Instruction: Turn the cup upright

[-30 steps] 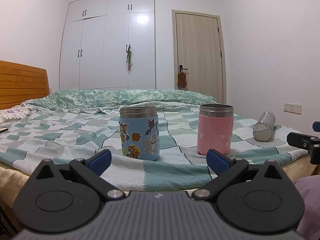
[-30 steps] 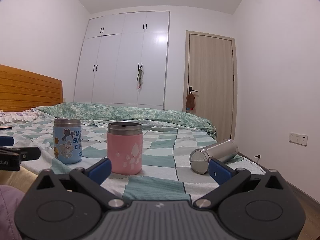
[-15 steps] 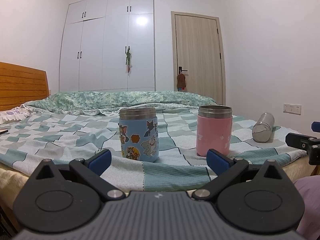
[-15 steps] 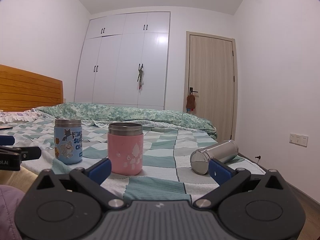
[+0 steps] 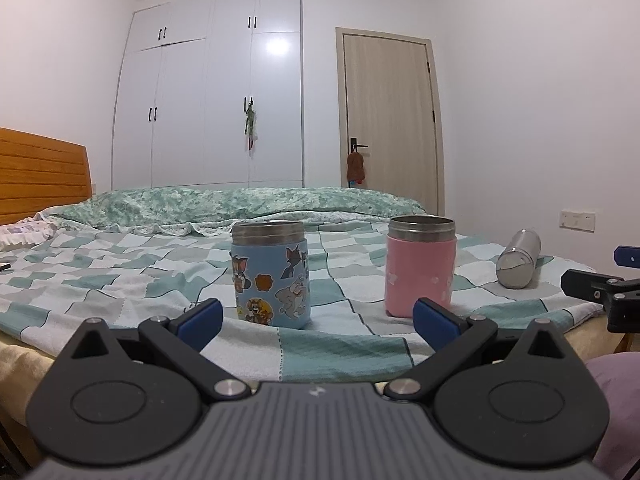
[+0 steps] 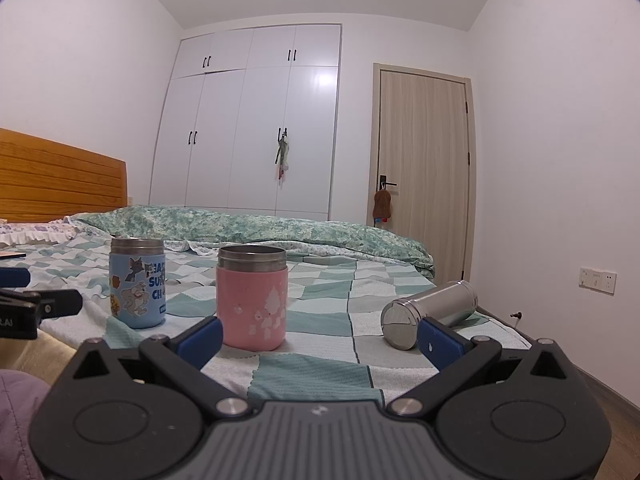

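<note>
Going from left to right on the bed covered with the green and white checked blanket (image 5: 328,344), the short blue cylindrical cup with cartoon stickers and a steel rim (image 5: 271,278) is standing upright, and the left claw (image 5: 316,316) is pointing almost straight at it with its two blue-tipped fingers spread wide apart and holding nothing. Next to the right, the short pink cylindrical cup with a steel rim (image 6: 252,296) is also standing upright, apart from the blue one. Further to the right, near the edge of the bed, the slim cylindrical stainless steel cup (image 6: 430,314) is lying on its side, so I am judging that this one is the thing to be flipped. In the right wrist view its closed round end is facing toward the camera and its long axis is running away and to the right, rising a little in the picture. The right claw (image 6: 318,340) is also spread wide apart and empty, and its right finger (image 6: 438,344) is overlapping the near end of the steel cup in this view, although I cannot tell if they are touching. In the left wrist view the same cup is sitting far to the right, beyond the pink cup, so the right claw is clearly the nearer one. For the coming move it probably needs to turn toward the right and close across the cup's body, not along its length.
</note>
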Tool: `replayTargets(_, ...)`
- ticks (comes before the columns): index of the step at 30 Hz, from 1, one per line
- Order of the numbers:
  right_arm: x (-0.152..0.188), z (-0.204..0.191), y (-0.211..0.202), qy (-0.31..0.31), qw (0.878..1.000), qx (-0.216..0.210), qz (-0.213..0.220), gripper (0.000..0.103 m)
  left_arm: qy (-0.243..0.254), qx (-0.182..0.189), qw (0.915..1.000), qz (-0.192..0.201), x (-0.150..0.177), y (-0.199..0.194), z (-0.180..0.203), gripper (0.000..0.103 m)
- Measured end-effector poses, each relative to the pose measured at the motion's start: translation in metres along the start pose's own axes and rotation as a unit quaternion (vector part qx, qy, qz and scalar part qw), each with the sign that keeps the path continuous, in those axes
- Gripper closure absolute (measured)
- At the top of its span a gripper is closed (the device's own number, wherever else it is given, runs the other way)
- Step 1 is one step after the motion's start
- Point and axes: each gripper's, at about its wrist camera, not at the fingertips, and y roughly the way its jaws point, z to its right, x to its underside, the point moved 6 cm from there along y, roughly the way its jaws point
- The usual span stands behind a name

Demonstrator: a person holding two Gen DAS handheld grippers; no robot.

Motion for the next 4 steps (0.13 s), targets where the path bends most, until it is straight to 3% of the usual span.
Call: replayTargets(4, -0.0001, 0.0, -0.0001, 0.0, 1.0, 0.0, 0.0, 0.0, 0.0, -0.001, 1.0, 0.001, 0.0, -0.0007, -0.0002, 0.0)
